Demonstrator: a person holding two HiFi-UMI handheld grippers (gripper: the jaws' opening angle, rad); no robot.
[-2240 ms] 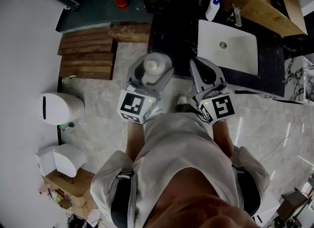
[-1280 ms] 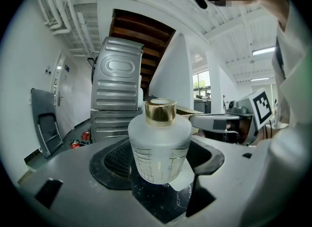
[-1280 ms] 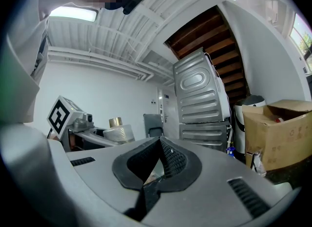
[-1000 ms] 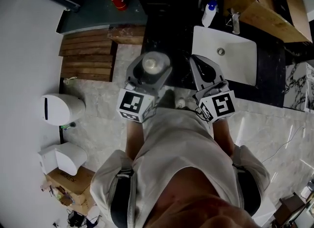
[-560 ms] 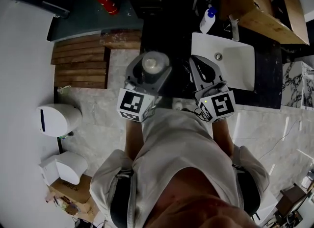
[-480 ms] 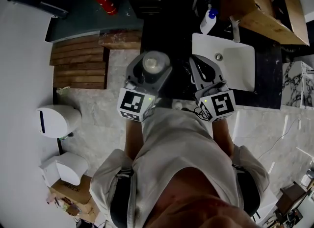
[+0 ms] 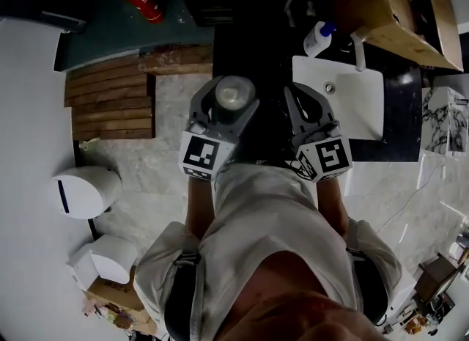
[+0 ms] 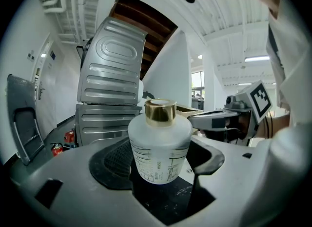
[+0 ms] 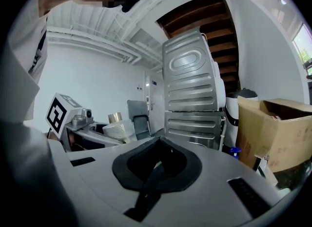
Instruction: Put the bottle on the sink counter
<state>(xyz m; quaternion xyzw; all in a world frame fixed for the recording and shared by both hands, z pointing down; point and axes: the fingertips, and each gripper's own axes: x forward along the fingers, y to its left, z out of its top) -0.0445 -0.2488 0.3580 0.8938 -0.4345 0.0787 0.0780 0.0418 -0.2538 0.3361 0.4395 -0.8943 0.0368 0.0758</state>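
Left gripper point(image 8: 161, 165): I read its jaws closed against both sides of the bottle point(image 8: 159, 143), which stands upright between the pads.
Right gripper point(image 9: 158, 145): I see the pads meeting at the tips with nothing between them. It is held level with the left gripper, just beside it.

Remaining items, largest first, as I log them from the head view:
- Surface point(image 7: 401, 116): dark counter running along the upper right, carrying the sink.
- Wooden slatted platform point(image 7: 110, 105): lies on the pale floor at the left, well apart from the sink.
- Sink point(image 7: 355, 105): white rectangular basin set in the surface, just right of the right gripper.
- Cardboard box point(image 7: 399, 13): brown, beyond the sink at the top right.
- White rounded bin point(image 7: 82, 191): on the floor, far left.
- Bottle: frosted white body with printed lines and a gold cap; held in the left gripper, left of the sink, not set on the surface.
- Soap bottle point(image 7: 319, 37): white with a blue top, at the sink's far left corner.
- Fire extinguisher point(image 7: 143, 2): red, lying at the top left.
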